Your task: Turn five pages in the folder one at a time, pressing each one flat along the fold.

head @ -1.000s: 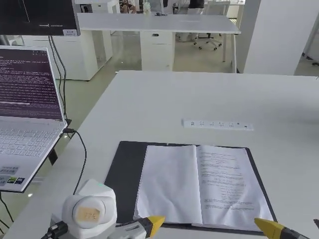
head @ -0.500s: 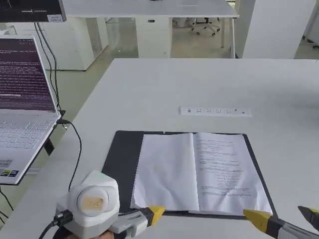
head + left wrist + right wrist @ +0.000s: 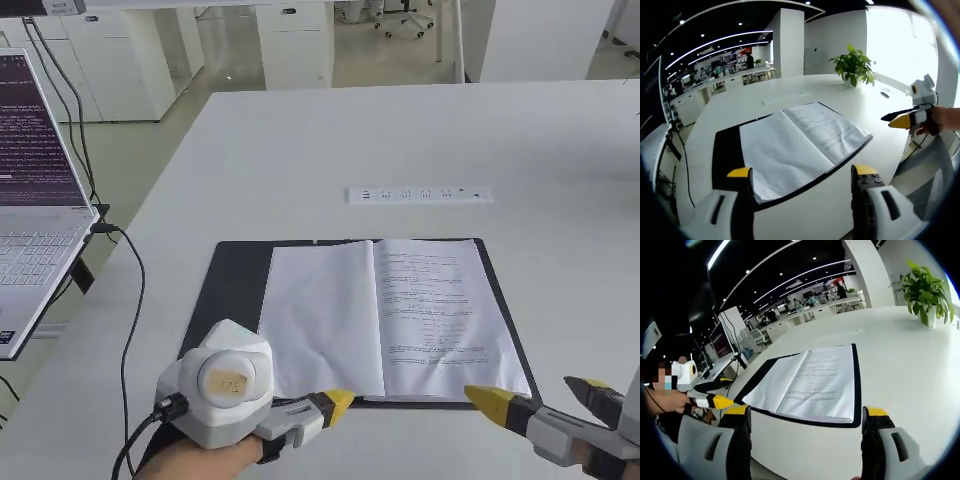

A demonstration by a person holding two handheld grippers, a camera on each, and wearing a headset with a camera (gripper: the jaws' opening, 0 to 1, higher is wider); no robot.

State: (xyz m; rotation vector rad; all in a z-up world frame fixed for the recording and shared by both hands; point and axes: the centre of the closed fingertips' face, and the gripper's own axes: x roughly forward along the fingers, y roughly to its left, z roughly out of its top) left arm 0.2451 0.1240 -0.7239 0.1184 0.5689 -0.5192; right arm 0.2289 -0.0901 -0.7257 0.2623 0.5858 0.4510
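A black folder [image 3: 235,290] lies open on the white table, with a blank white page [image 3: 320,315] on its left and a printed page [image 3: 435,310] on its right. My left gripper [image 3: 325,408] hovers open just off the folder's near left corner. The right gripper [image 3: 540,397] stands open beyond the near right corner. Neither touches the paper. In the left gripper view the folder [image 3: 790,145] lies ahead of the open left gripper [image 3: 802,172]. In the right gripper view the printed page [image 3: 817,377] lies ahead of the open right gripper [image 3: 806,411].
A laptop [image 3: 30,200] sits on a stand at the left, its black cable [image 3: 125,300] trailing over the table edge. A white power strip [image 3: 418,195] lies behind the folder. A potted plant [image 3: 855,65] stands at the table's far end.
The head camera has tipped downward, so the scene has slid up. Both grippers have come further into view near the folder's near edge. The folder and its pages lie as before.
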